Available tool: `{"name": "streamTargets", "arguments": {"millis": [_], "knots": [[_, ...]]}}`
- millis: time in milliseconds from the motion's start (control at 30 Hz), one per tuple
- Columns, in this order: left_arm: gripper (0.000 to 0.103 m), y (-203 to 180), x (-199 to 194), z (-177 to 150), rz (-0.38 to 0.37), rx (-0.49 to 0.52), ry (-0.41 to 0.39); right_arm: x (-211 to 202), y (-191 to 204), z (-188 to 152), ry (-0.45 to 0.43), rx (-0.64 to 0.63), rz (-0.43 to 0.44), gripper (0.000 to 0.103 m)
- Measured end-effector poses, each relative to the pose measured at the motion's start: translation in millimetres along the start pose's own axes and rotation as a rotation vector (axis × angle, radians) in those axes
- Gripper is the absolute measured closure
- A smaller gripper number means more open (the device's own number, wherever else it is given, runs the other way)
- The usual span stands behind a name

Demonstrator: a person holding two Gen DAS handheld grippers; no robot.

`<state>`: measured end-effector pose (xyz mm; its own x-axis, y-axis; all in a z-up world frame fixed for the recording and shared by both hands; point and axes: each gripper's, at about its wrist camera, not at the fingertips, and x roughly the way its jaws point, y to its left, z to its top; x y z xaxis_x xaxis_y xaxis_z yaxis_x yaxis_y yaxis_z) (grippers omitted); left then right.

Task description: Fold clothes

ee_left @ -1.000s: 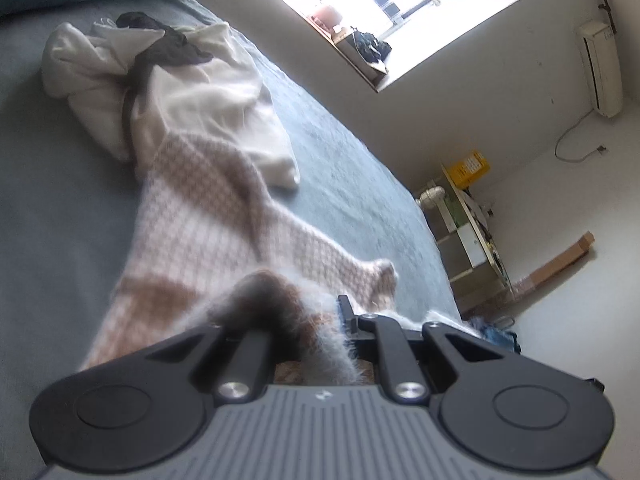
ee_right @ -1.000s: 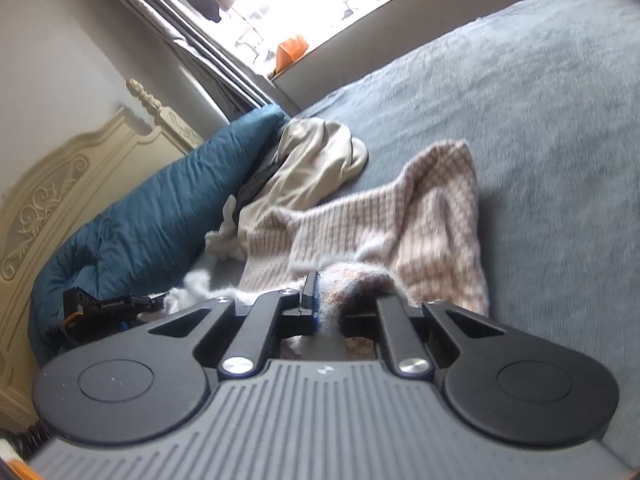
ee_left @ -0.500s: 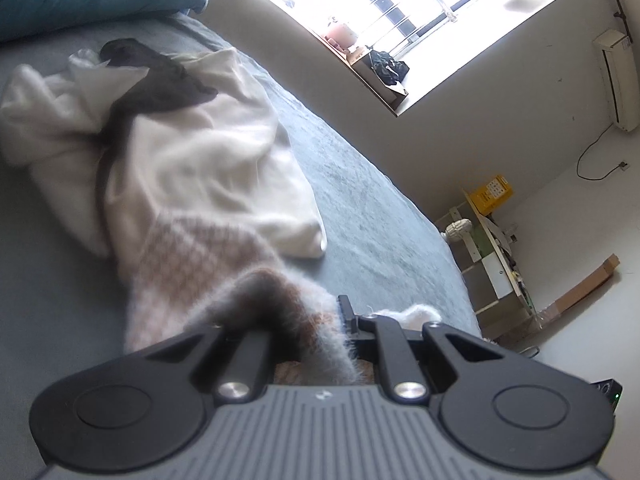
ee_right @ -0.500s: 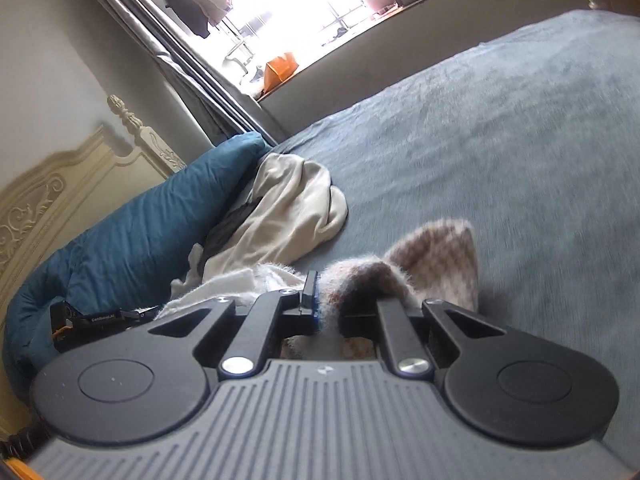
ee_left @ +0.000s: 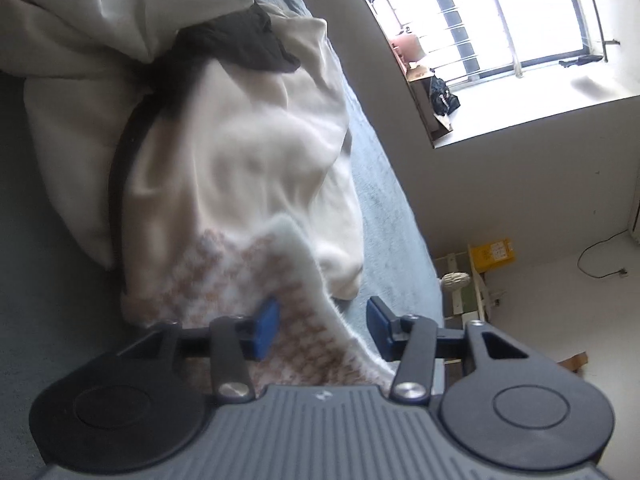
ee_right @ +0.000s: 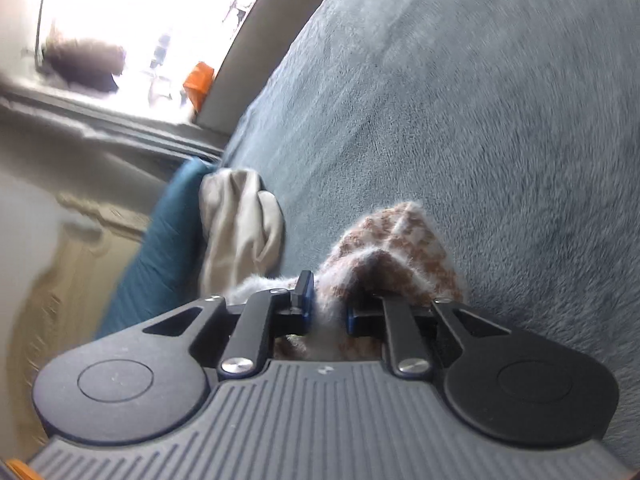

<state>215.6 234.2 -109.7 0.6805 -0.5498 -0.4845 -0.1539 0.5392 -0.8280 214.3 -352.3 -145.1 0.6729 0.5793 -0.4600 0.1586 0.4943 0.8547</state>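
Observation:
A fuzzy pink-and-brown checked knit garment (ee_left: 248, 280) lies on the grey-blue bed, its far edge resting against a pile of white clothes. My left gripper (ee_left: 322, 330) is open just above it, blue pads spread with the knit lying loose between them. In the right wrist view the same knit garment (ee_right: 384, 248) bunches up between the pads of my right gripper (ee_right: 327, 312), which is shut on it. Most of the garment is hidden under both grippers.
A heap of white clothes (ee_left: 240, 160) with a dark garment (ee_left: 236, 44) on top lies ahead of the left gripper. A cream garment (ee_right: 240, 228) and a teal pillow (ee_right: 160, 248) sit by the headboard. The grey-blue bedcover (ee_right: 480, 120) stretches right. A window and shelf stand beyond.
My left gripper has opened and let go of the knit, which now lies flat under it. Both grippers moved forward toward the white pile; the right one still holds its bunch.

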Motion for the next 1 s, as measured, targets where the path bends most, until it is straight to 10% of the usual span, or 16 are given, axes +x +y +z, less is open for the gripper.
{"name": "streamTargets", "arguments": {"millis": [200,500,700,1000], "knots": [[0.047,-7,-19,4,-0.013,0.032,-0.025,-38,5,12,-0.116,0.034,0.032,0.048],[0.021,-28,-122,-43,0.091,0.286,0.076,-124,18,-38,-0.019,-0.069,-0.052,0.035],[0.018,35,-178,-111,0.148,0.123,0.091,-163,-12,-100,0.093,-0.038,-0.117,0.031],[0.007,102,-153,-173,0.056,-0.054,0.001,-117,-66,-162,0.162,0.129,0.001,0.025]]}}
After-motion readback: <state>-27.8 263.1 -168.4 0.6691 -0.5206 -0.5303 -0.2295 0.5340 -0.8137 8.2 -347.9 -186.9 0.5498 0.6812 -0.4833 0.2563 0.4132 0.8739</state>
